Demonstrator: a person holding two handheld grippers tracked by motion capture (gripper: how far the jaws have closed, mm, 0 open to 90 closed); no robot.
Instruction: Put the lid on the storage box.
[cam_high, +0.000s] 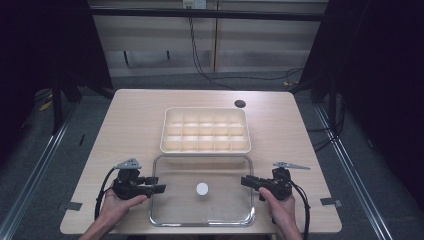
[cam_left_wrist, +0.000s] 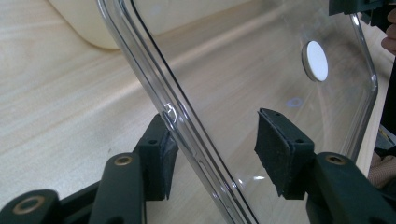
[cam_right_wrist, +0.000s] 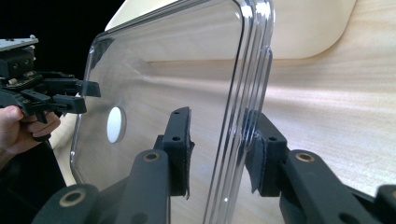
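Fingers of the left gripper (cam_high: 159, 184) straddle the left rim of the clear plastic lid (cam_high: 220, 200), one pad touching the edge and the other standing off, so nothing is clamped. On the right gripper (cam_high: 247, 181) the pads bracket the opposite rim with a gap showing. The lid is seen lying flat on the wooden table (cam_high: 130, 125), just in front of the compartment tray (cam_high: 206, 147). Both rims should be pinched evenly, then the lid lifted level.

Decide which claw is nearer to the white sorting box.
About equal: the left claw and right claw sit at opposite sides of the clear lid, both just short of the box.
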